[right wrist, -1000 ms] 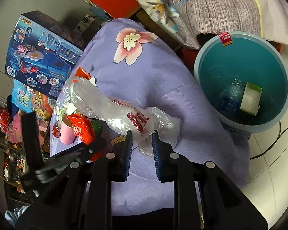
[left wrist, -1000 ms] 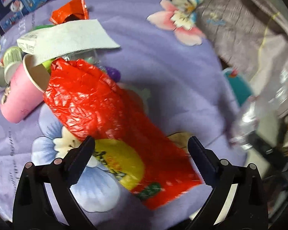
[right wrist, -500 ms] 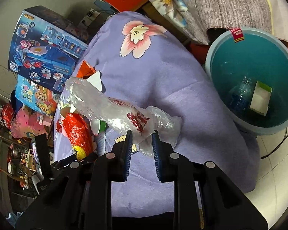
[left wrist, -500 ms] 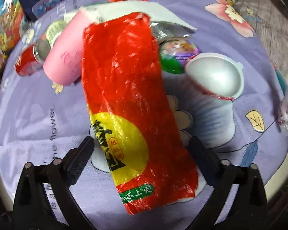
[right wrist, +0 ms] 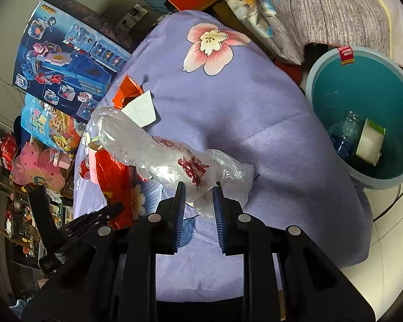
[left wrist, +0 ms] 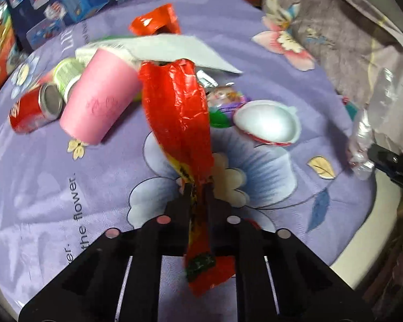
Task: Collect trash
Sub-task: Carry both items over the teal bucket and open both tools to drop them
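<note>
Both are loaded: left gripper (left wrist: 197, 187) pinches the red wrapper (left wrist: 178, 112), right gripper (right wrist: 198, 189) clamps the clear bag (right wrist: 153, 147); either slippery film could slide free before the bin (right wrist: 319, 67) at two o'clock.

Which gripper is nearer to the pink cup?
Left. The left gripper holds the red wrapper lying against the pink cup; the right gripper holds a clear bag farther away.

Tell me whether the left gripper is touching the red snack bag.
Touching. In the left wrist view the left gripper has both fingers closed on the red snack bag, which is pinched between them and crumples upward.
</note>
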`<state>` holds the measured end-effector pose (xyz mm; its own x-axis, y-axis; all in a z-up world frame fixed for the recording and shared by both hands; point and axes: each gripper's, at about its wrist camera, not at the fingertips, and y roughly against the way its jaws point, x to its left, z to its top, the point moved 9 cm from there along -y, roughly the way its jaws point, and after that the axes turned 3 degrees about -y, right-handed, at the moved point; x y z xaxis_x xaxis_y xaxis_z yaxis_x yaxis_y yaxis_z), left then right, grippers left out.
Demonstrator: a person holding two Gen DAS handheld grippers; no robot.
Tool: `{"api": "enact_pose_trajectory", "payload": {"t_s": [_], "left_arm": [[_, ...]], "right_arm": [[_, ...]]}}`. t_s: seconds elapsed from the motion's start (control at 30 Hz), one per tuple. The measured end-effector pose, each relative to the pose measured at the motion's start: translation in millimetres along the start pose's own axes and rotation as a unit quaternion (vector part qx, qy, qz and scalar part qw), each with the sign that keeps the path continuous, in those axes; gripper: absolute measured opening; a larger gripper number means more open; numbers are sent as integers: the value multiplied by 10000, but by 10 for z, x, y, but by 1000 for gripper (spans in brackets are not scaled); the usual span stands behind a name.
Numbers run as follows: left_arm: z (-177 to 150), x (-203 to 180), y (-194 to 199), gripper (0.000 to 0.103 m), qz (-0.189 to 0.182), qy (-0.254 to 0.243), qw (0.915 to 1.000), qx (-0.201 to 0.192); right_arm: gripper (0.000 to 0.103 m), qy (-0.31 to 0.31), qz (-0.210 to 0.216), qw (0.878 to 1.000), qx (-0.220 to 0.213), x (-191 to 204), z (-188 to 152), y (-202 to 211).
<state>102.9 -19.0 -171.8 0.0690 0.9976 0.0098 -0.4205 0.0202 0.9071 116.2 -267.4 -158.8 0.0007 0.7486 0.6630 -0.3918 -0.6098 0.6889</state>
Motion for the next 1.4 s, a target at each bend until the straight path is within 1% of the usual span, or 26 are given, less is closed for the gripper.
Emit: {"api": "enact_pose_trajectory", "payload": {"t_s": [0.07,0.13,0.2,0.23,0.3,0.33,0.37,0.4,0.53,0.63,0.7,0.73,0.87,0.93,1.0,1.07,1.1,1.13,1.2,1.27,1.37,1.4], "left_arm": [[0,-52,93,9,-68,11,10000,-65],[30,-179,214,9,-138,-115,9995,-252],[123,-286,336,9,-283,-246,9984,-418],[197,-392,419,9,-379,-363,9971,-543],[318,-608,487,9,-559,-554,9946,-669],[418,-742,459,9,-631,-636,9935,-696],[512,-912,461,9,-745,-770,9915,-732],[537,-1007,497,9,-830,-869,9898,-763],[814,-1688,537,9,-1324,-1474,9760,-908],[937,-2150,453,10,-1605,-1802,9664,-885],[965,-2418,337,10,-1789,-1949,9614,-752],[981,-2602,259,10,-1893,-2039,9582,-660],[1014,-3010,31,12,-2112,-2196,9515,-418],[1041,-3156,-94,15,-2237,-2193,9493,-255],[1072,-3297,-195,21,-2281,-2232,9475,-171],[1102,-3430,-311,36,-2317,-2293,9454,-83],[1110,-3484,-356,41,-2328,-2317,9445,-58],[1123,-3525,-407,50,-2301,-2347,9444,-54],[1149,-3568,-490,54,-2262,-2367,9449,-33],[1168,-3575,-530,64,-2294,-2304,9457,10],[1189,-3509,-559,75,-2274,-2216,9483,-23],[1198,-3481,-565,77,-2264,-2186,9492,-37]], "right_arm": [[20,1,-5,10000,-37,7,16,37],[20,-9,-6,10000,-97,-3,48,93],[20,-53,-10,9998,-190,-29,97,166],[20,-83,-15,9996,-266,-53,135,224],[20,-167,-38,9989,-436,-117,227,360],[20,-205,-55,9985,-513,-155,264,423],[20,-252,-84,9978,-603,-208,311,499],[20,-303,-120,9970,-696,-269,359,582],[20,-619,-376,9907,-1152,-650,552,1008],[20,-895,-579,9846,-1388,-958,655,1257],[20,-1093,-703,9803,-1488,-1165,692,1378],[20,-1167,-743,9789,-1504,-1242,704,1409],[20,-1410,-941,9742,-1488,-1507,731,1453],[20,-1507,-1017,9727,-1445,-1603,742,1450],[20,-1572,-1092,9715,-1395,-1688,749,1434],[20,-1647,-1153,9704,-1340,-1779,770,1404],[20,-1683,-1189,9697,-1314,-1823,790,1387],[20,-1704,-1213,9693,-1296,-1843,798,1374],[20,-1748,-1262,9685,-1243,-1900,833,1339],[20,-1769,-1287,9684,-1199,-1944,844,1313],[21,-1793,-1314,9685,-1124,-1983,881,1247],[21,-1789,-1321,9687,-1106,-1995,889,1230]]}}
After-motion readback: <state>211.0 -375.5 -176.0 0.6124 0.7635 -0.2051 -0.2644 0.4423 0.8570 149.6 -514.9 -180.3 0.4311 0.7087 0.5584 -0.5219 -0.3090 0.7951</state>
